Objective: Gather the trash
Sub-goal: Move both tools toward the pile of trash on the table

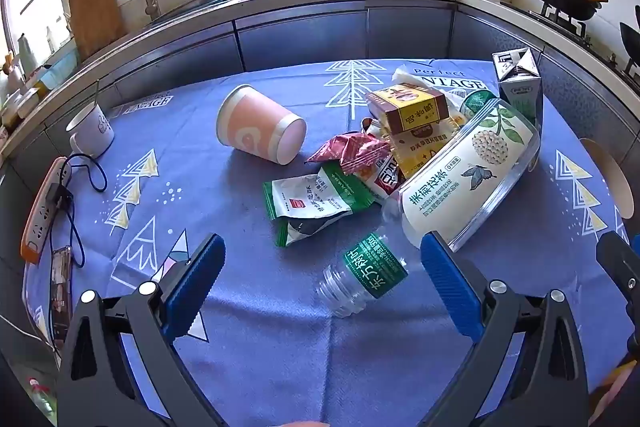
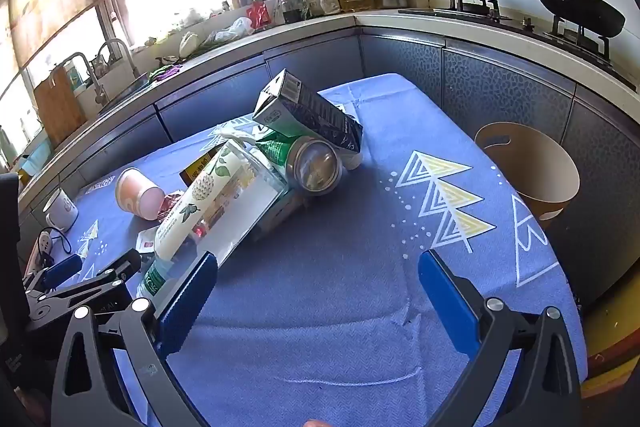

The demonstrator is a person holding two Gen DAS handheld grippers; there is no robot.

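Note:
Trash lies heaped on a blue tablecloth [image 1: 256,327]. A crushed clear bottle with a green label [image 1: 370,273] lies just ahead of my left gripper [image 1: 322,267], which is open and holds nothing. Behind it are a green and white snack bag [image 1: 310,205], a red wrapper [image 1: 352,149], a tipped pink paper cup [image 1: 260,127], yellow boxes [image 1: 408,105], a big clear tea bottle [image 1: 468,173] and a milk carton [image 1: 518,83]. My right gripper [image 2: 318,281] is open over bare cloth. The tea bottle [image 2: 212,199], a green can [image 2: 310,163] and the carton [image 2: 312,113] lie ahead of it.
A brown bin [image 2: 532,171] stands off the table's right edge. A white mug [image 1: 90,129], a power strip with cable [image 1: 44,207] and a phone [image 1: 60,291] sit at the table's left. Kitchen counters, a sink and woks on a stove lie beyond.

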